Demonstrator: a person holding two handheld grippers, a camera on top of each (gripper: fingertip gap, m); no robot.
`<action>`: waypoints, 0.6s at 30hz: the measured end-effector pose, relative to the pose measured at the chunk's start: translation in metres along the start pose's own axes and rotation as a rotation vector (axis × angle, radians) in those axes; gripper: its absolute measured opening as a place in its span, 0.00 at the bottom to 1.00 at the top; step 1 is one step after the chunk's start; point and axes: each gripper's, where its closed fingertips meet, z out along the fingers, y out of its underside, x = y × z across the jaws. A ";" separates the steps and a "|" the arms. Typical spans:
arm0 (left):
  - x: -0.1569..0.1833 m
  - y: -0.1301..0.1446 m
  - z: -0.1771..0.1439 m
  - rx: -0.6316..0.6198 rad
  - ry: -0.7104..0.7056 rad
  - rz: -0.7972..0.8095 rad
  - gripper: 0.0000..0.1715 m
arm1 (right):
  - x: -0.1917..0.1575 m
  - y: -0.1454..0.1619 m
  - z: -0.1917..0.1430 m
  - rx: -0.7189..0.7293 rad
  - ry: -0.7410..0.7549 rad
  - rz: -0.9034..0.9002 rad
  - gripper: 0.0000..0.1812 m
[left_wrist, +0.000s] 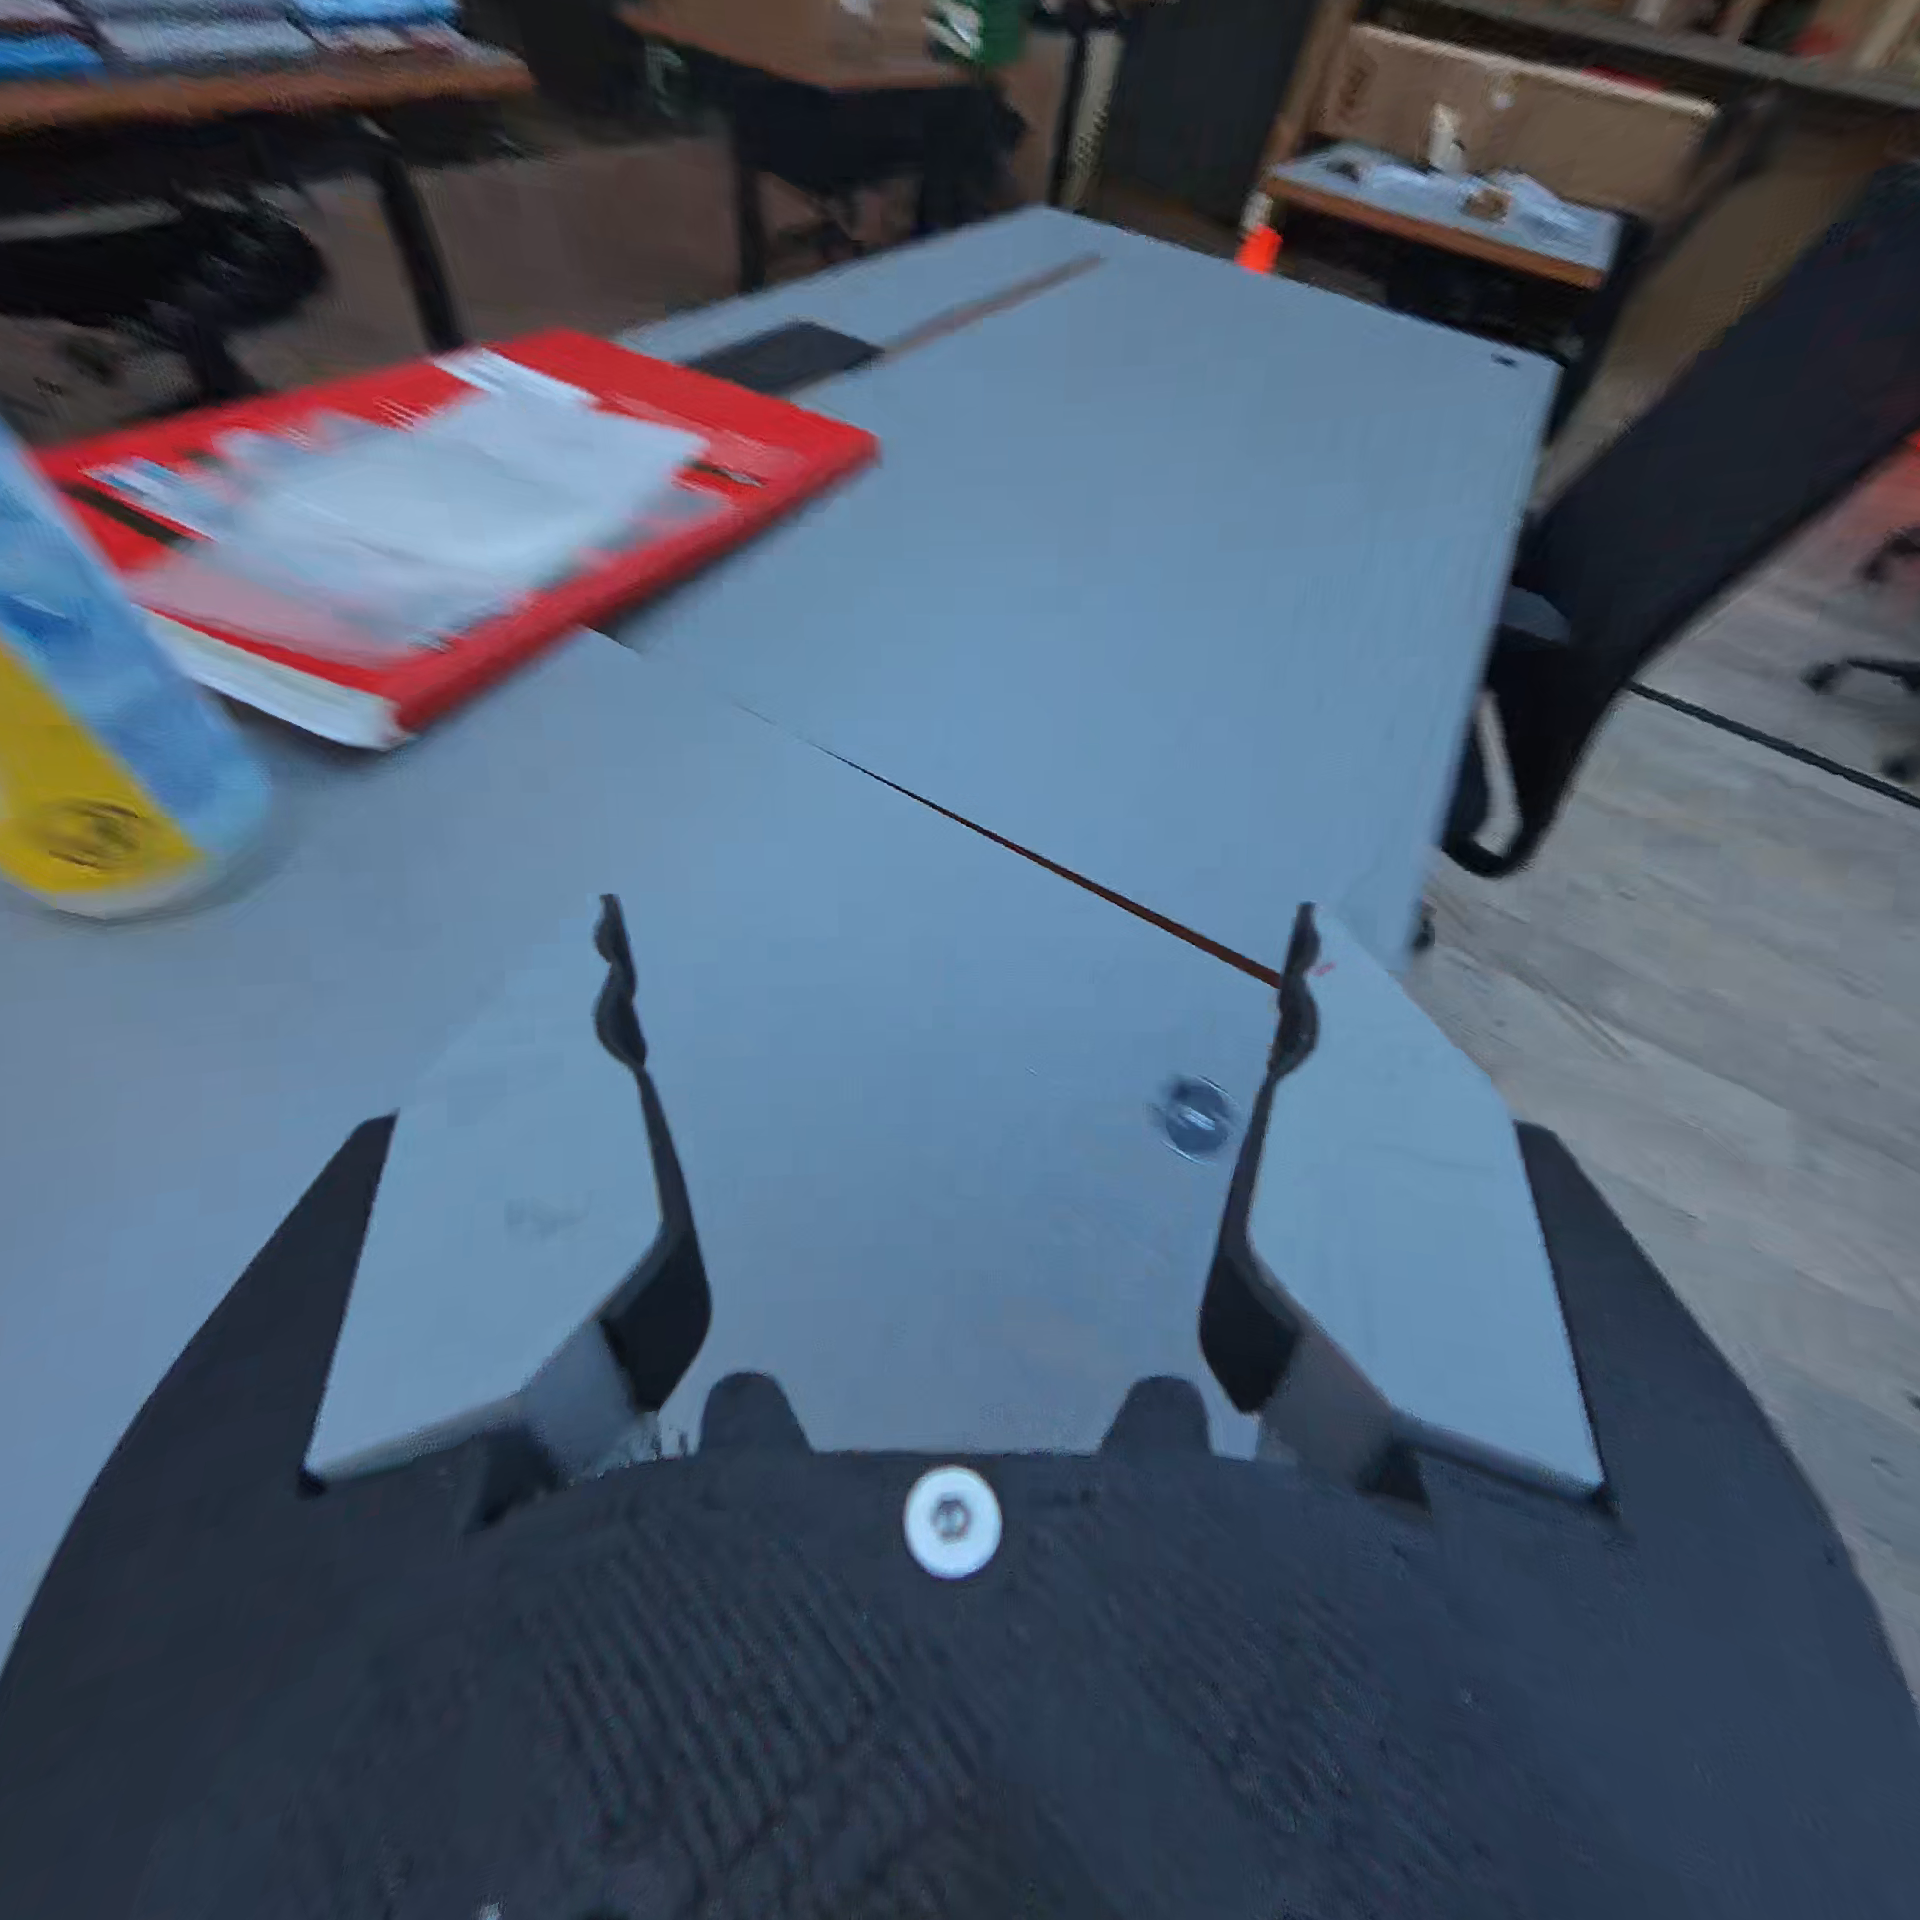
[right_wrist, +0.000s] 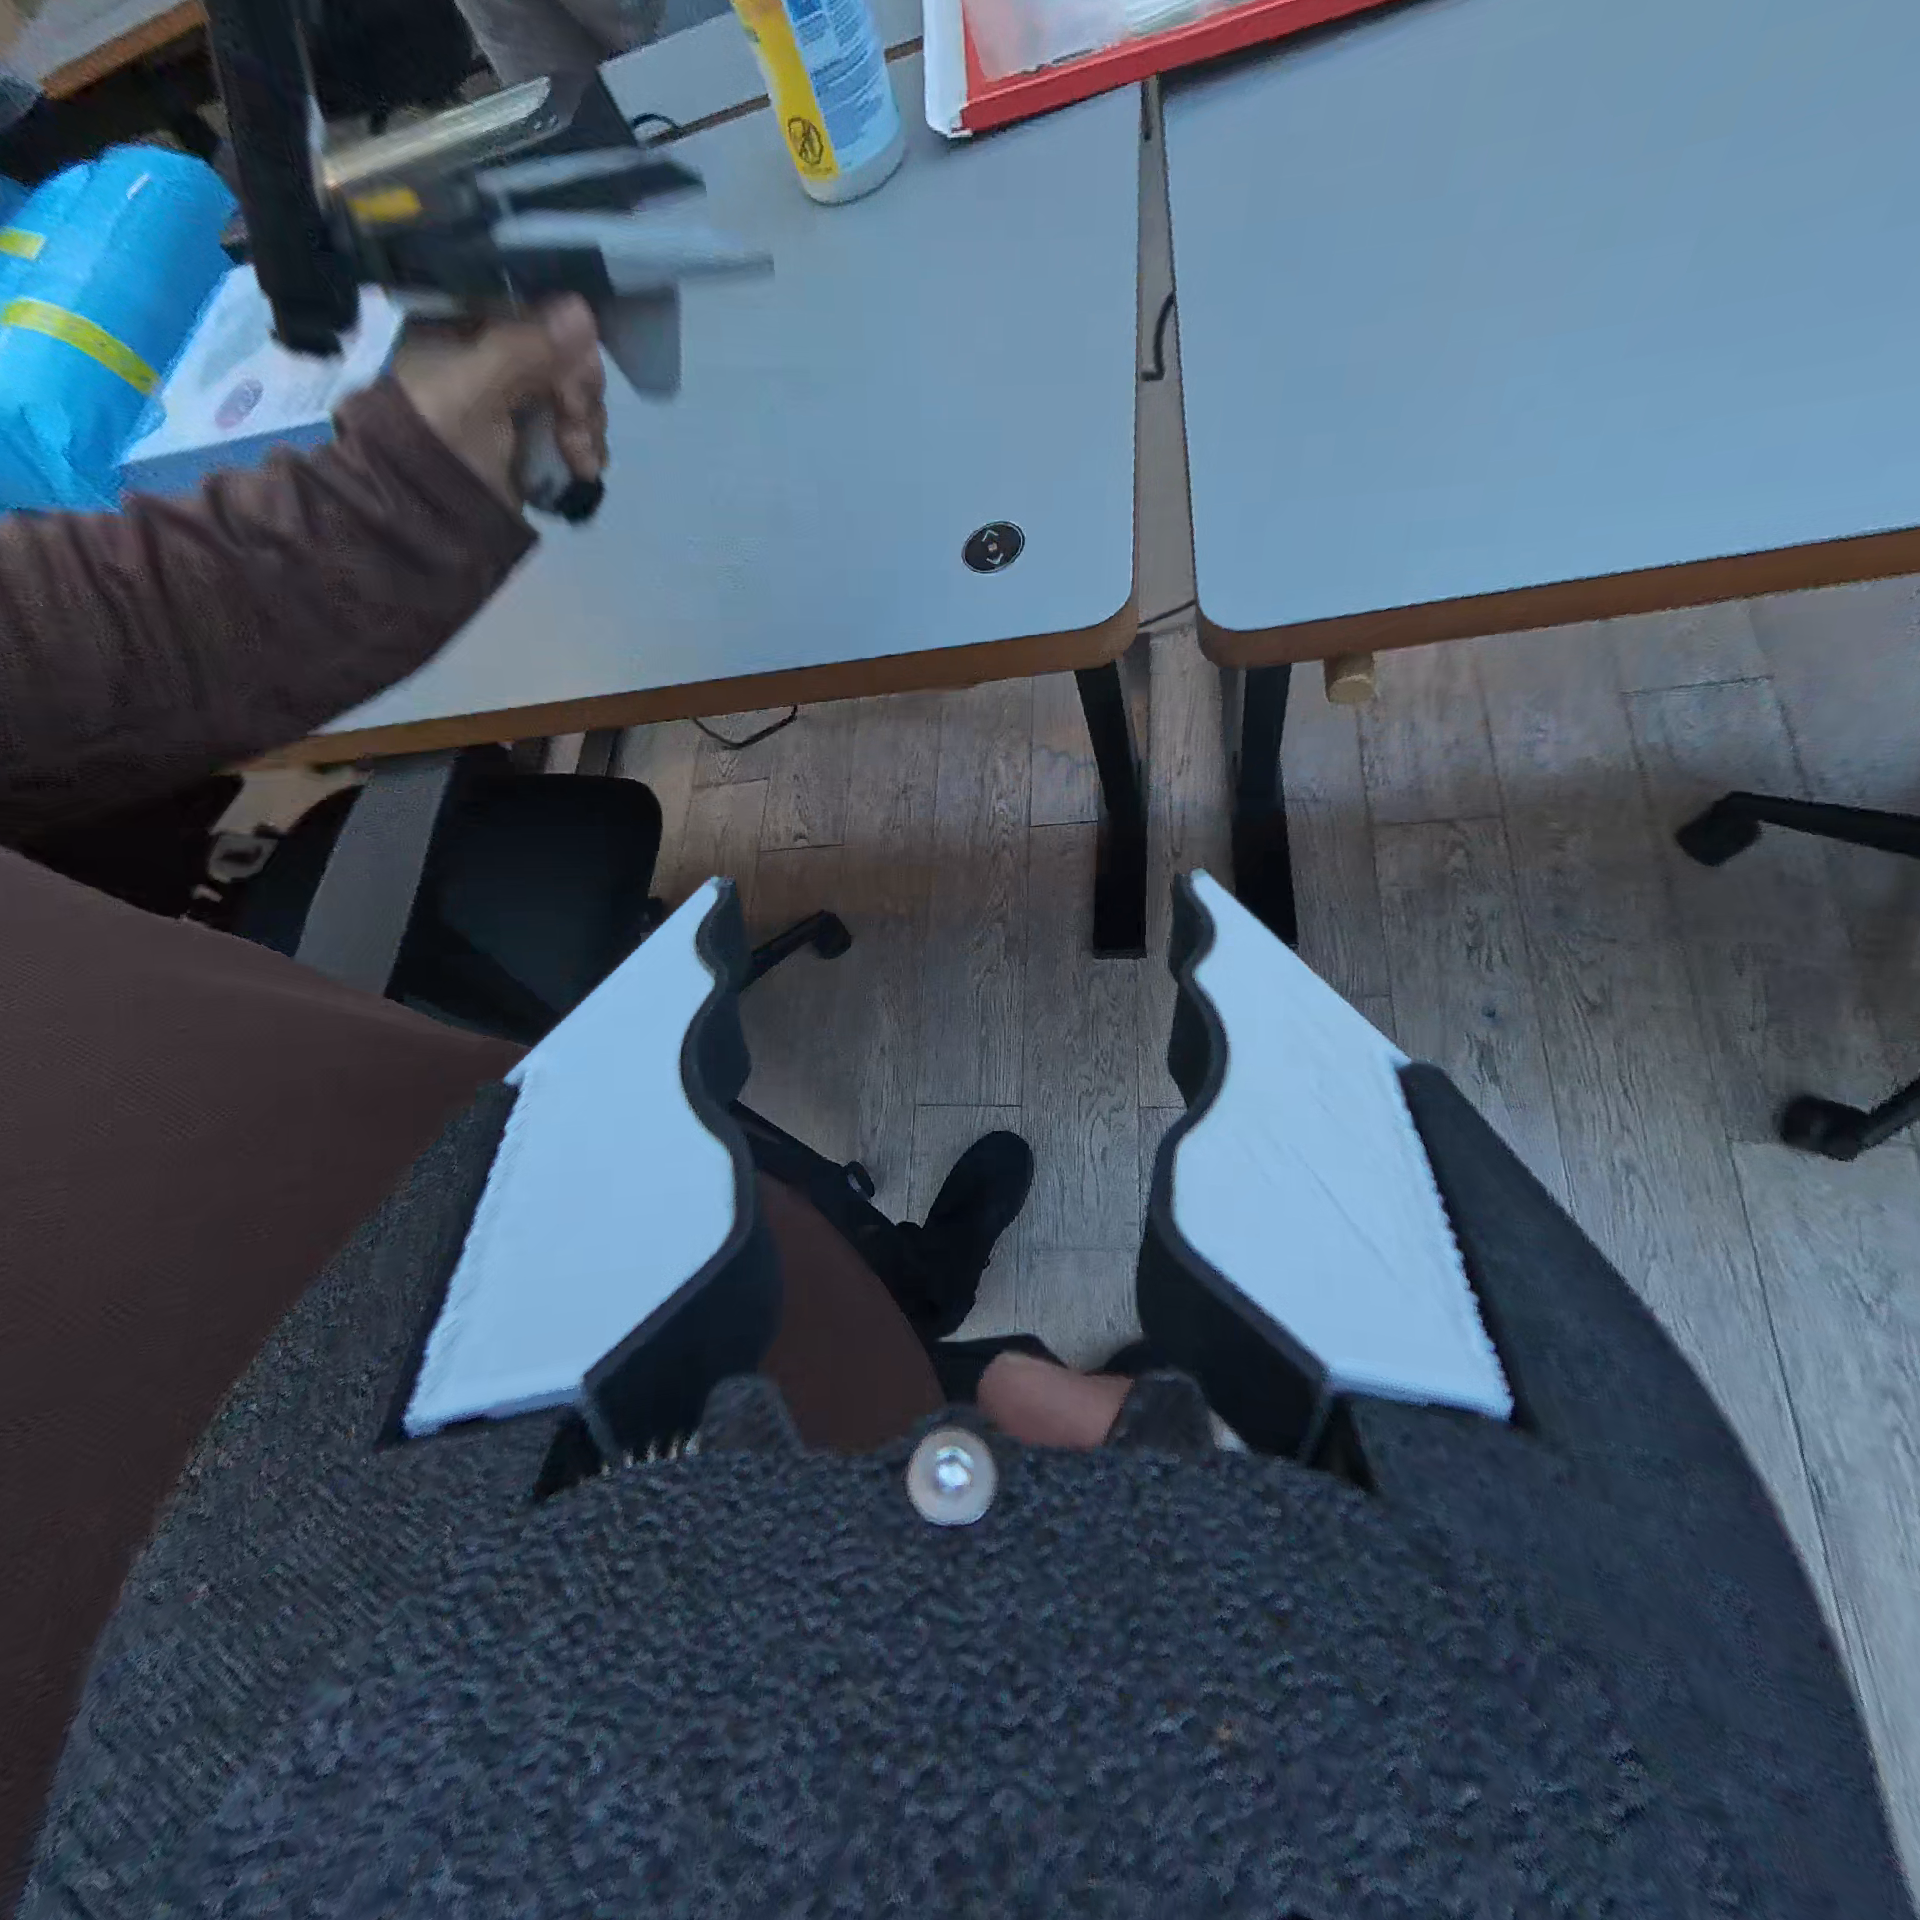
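Observation:
My left gripper is open and empty, held above the grey table. A red book lies on the table ahead and to the left. A blue and yellow bottle stands at the left edge, nearest the left finger. My right gripper is open and empty, held over the wooden floor in front of the table edge. In the right wrist view the left gripper shows blurred in a person's hand above the table, with the bottle and the book beyond it.
Two grey tabletops meet at a narrow seam. A round button sits in the near table. A black office chair stands at the right. Chair casters, table legs and a shoe are on the floor. Blue packages lie left.

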 end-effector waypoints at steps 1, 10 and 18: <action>-0.049 -0.024 0.007 0.025 -0.061 0.004 0.77 | 0.010 -0.007 0.019 -0.013 -0.032 -0.011 0.45; -0.284 -0.092 0.068 -0.111 -0.330 0.008 0.79 | 0.094 -0.101 0.164 -0.003 -0.337 -0.206 0.45; -0.293 -0.093 0.084 -0.095 -0.291 -0.059 0.60 | 0.162 -0.177 0.218 -0.060 -0.450 -0.299 0.43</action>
